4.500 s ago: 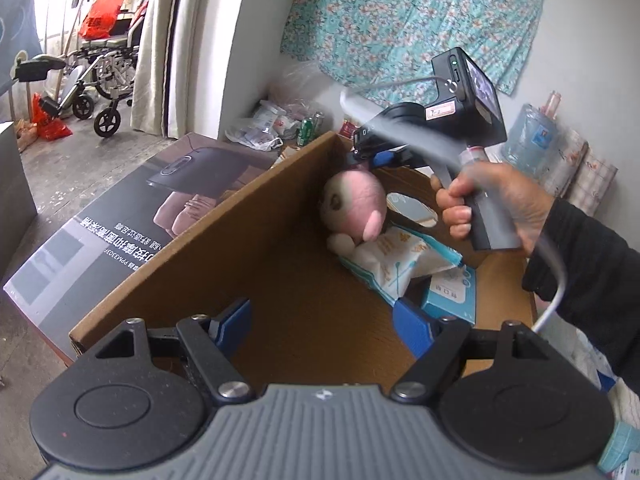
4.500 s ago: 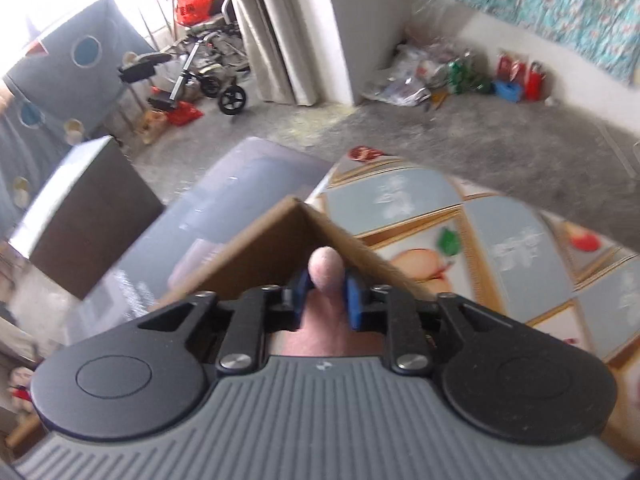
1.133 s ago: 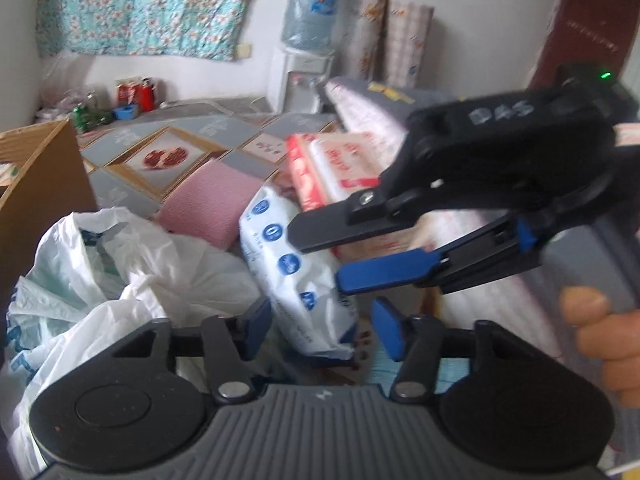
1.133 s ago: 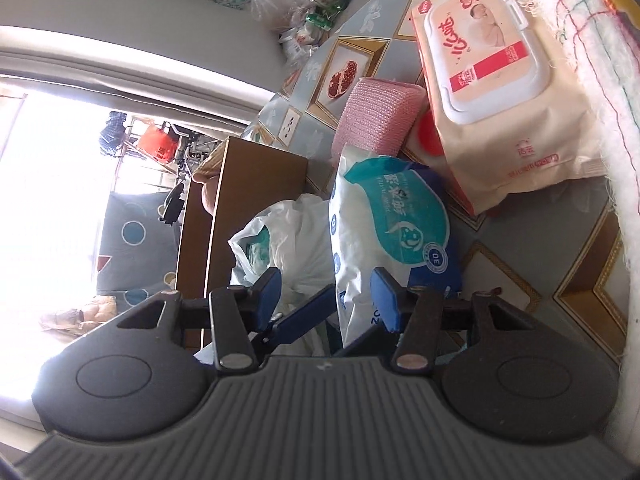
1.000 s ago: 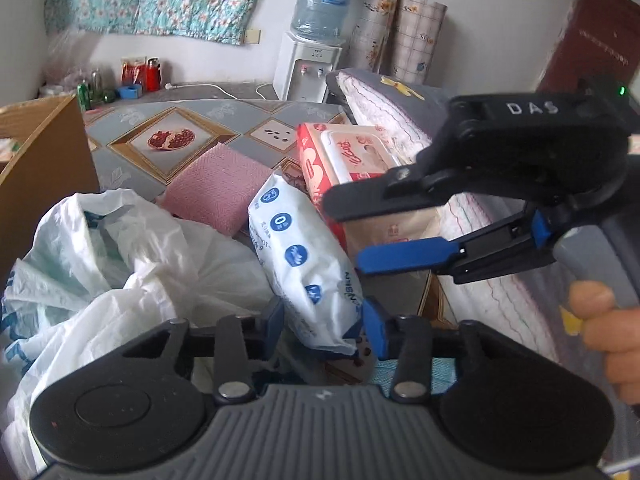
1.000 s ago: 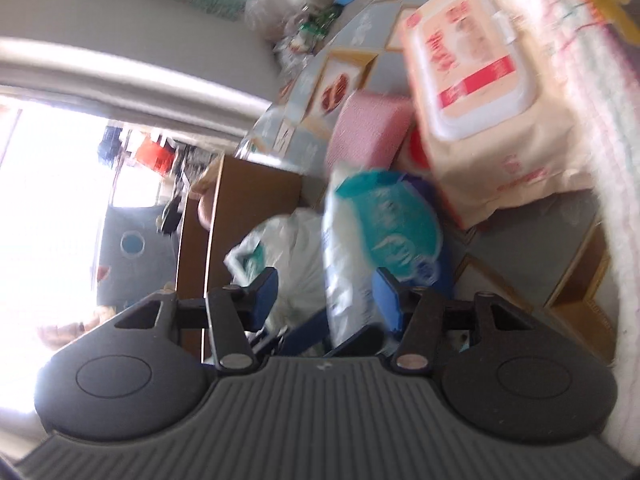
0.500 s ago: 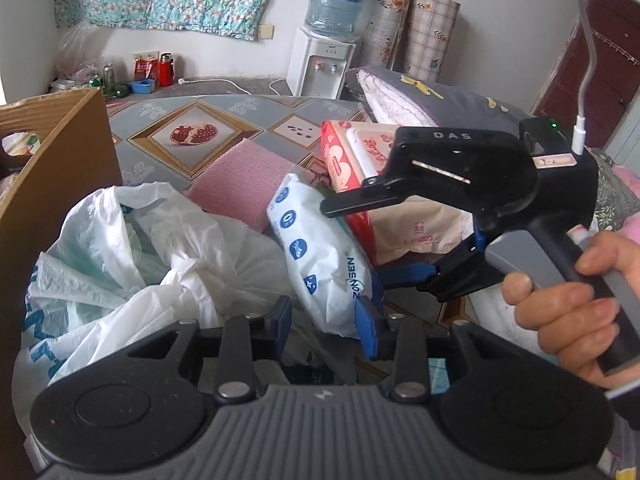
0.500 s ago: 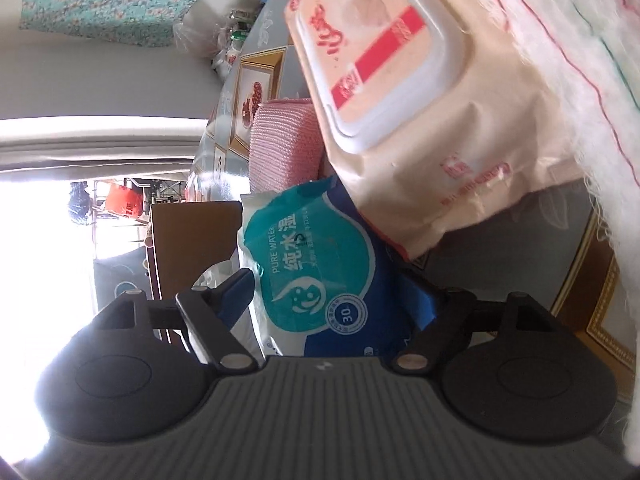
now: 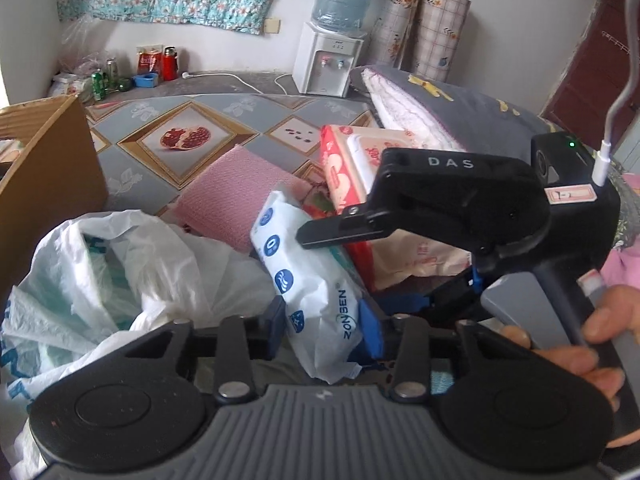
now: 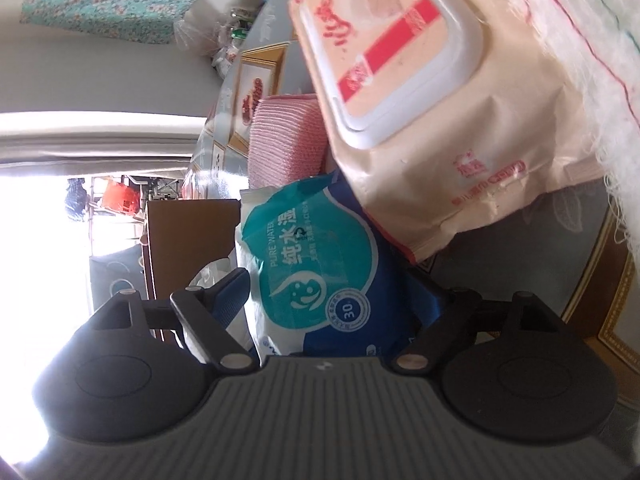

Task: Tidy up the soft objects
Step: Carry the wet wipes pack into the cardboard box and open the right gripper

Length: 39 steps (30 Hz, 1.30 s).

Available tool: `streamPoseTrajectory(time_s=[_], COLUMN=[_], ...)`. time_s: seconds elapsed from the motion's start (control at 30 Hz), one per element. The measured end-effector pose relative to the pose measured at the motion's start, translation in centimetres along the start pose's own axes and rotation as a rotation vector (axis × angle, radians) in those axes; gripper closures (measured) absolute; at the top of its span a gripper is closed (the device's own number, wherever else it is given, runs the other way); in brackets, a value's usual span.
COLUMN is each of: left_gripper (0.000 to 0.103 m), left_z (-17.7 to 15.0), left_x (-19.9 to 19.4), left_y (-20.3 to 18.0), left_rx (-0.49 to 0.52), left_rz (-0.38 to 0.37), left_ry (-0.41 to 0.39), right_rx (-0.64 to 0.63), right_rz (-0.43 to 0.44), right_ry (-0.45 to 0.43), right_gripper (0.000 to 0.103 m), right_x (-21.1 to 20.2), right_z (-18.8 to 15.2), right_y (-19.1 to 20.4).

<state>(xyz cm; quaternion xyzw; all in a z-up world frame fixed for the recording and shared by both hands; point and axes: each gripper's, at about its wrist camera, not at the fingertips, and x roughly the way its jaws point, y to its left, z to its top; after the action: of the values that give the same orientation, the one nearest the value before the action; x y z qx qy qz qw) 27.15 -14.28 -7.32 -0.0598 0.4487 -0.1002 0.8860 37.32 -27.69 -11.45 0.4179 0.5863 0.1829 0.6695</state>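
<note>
- Blue and white plastic wraps the small wipes pack (image 9: 316, 288), and our left gripper (image 9: 320, 326) is clenched on its lower part; both blue pads press on its sides.
- In the right wrist view the same wipes pack (image 10: 316, 272) shows a teal label with a smiling drop, and it stands between the fingers of our right gripper (image 10: 332, 300).
- The right gripper (image 9: 360, 268) is spread wide; its pads stand apart from the pack, and we see a gap on the left side. Its jaws are released, not grasping.
- In the left wrist view the right gripper comes in from the right, with one black finger (image 9: 340, 230) over the pack and one blue pad lower, partly hidden.
- A hand (image 9: 592, 356) holds the handle of the right gripper at the right edge of this view.
- The big peach wipes pack (image 10: 440, 92) with a white lid lies on the patterned floor mat (image 9: 200, 120), just behind the small pack.
- A pink knitted cloth (image 9: 236, 196) lies on the mat beside the peach pack, near the middle.
- A white plastic bag (image 9: 120, 280) lies crumpled on the left of the small pack, touching it.
- A cardboard box (image 9: 44, 168) stands at the left edge of the mat, behind the bag.
</note>
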Motion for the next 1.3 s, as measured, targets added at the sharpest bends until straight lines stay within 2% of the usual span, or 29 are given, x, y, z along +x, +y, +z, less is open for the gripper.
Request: streamPoseTrajectory(time_s=[0.17,0.4,0.57,0.73,0.87,1.0,1.17,1.3], left_gripper=[0.068,0.068,0.068,0.068,0.068,0.068,0.068,0.068], left_z=[-0.2,-0.5,-1.1,-1.9,-2.8,-3.6,-4.5,-4.8], left_x=[-1.5,-6.3,-11.3,-16.8,-21.0,-24.3,-26.1,-26.5], left_y=[-0.8,-2.7,-2.9,-1.3,1.4,5.6,11.9,17.2], left_rx=[0.034,0.085,0.106,0.096,0.07,0.02,-0.071,-0.15], left_rz=[-0.028,-0.089,-0.124,-0.118,-0.077,-0.01,0.073,0.078], left_ry=[-0.031,-0.115,-0.202,-0.304,-0.376,-0.42,-0.413,-0.385], right_rx=[-0.034,-0.093,-0.173,-0.27,-0.345,-0.385,-0.409,-0.439], right_rz=[-0.004,0.007,0.024,0.059,0.099,0.143,0.151,0.116], right_ry=[-0.038,-0.123,-0.174,-0.19,-0.162,-0.089,0.003,0.031], right_gripper=[0.024,0.024,0.024,0.024,0.024,0.024,0.024,0.024], right_x=[-2.5,-8.0,-11.4,-12.3,-10.2,-6.0,0.8,5.0], right_z=[-1.0,-4.1,-7.4,-11.0,-13.4,-15.2,-17.3,-18.6], right_y=[1.2,4.1,8.2,13.6,18.7,23.0,27.3,29.3])
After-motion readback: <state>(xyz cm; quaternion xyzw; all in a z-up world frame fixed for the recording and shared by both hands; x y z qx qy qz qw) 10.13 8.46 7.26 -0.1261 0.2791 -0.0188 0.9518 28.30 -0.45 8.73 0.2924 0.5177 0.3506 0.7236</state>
